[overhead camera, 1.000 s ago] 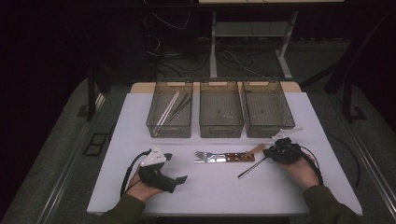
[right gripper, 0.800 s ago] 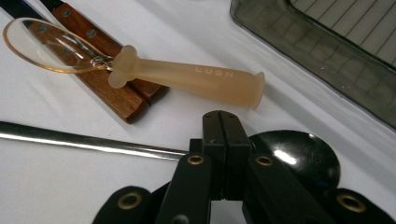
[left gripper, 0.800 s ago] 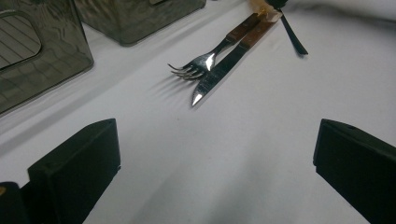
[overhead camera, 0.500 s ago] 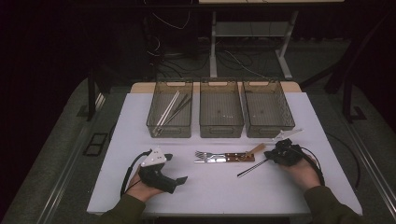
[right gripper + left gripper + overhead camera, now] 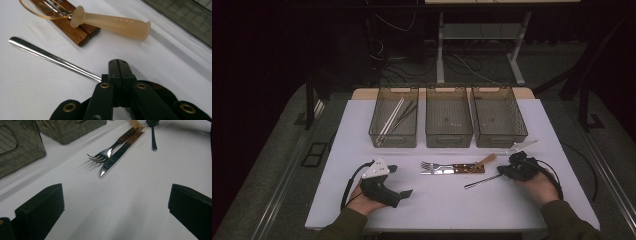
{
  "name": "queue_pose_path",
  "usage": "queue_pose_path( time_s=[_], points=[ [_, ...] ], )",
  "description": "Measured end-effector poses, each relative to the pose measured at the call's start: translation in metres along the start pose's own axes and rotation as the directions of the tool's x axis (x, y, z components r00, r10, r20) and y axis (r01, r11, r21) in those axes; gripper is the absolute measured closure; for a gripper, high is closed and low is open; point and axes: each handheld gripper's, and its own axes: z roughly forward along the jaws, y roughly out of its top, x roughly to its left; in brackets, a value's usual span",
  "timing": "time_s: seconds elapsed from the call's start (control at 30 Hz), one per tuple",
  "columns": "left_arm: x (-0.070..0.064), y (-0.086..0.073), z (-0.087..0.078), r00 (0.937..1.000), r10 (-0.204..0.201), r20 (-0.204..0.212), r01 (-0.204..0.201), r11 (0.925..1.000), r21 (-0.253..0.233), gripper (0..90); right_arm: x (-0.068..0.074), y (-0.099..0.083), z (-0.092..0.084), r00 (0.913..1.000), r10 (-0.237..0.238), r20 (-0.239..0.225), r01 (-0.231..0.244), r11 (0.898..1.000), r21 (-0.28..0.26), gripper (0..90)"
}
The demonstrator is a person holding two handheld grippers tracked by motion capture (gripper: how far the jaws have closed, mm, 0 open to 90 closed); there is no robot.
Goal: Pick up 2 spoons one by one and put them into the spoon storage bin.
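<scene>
Three mesh bins [image 5: 449, 140] stand abreast — fork [image 5: 432, 167] and knife [image 5: 447, 171] nearby.

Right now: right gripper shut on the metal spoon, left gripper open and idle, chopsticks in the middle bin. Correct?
One thing is off: the chopsticks lie in the left bin, not the middle bin, as the high view shows. The rest stands: the right gripper is shut on the metal spoon, and the left gripper is open with nothing between its jaws.
</scene>
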Motion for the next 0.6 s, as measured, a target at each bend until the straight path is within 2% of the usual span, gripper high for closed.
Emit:
queue_pose_path(
  time_s=[0.37, 0.6],
  points=[
    [0.0, -0.002, 0.002, 1.0, 0.003, 0.008, -0.003, 0.9999, 0.012, 0.0, 0.004, -0.008, -0.006, 0.9998, -0.004, -0.021, 0.005, 1.0, 0.018, 90.0],
    [0.0, -0.001, 0.002, 0.9999, 0.002, 0.013, -0.002, 0.9999, 0.01, 0.0, 0.012, -0.015, -0.013, 0.9994, -0.008, -0.034, 0.009, 0.999, 0.039, 90.0]
  ],
)
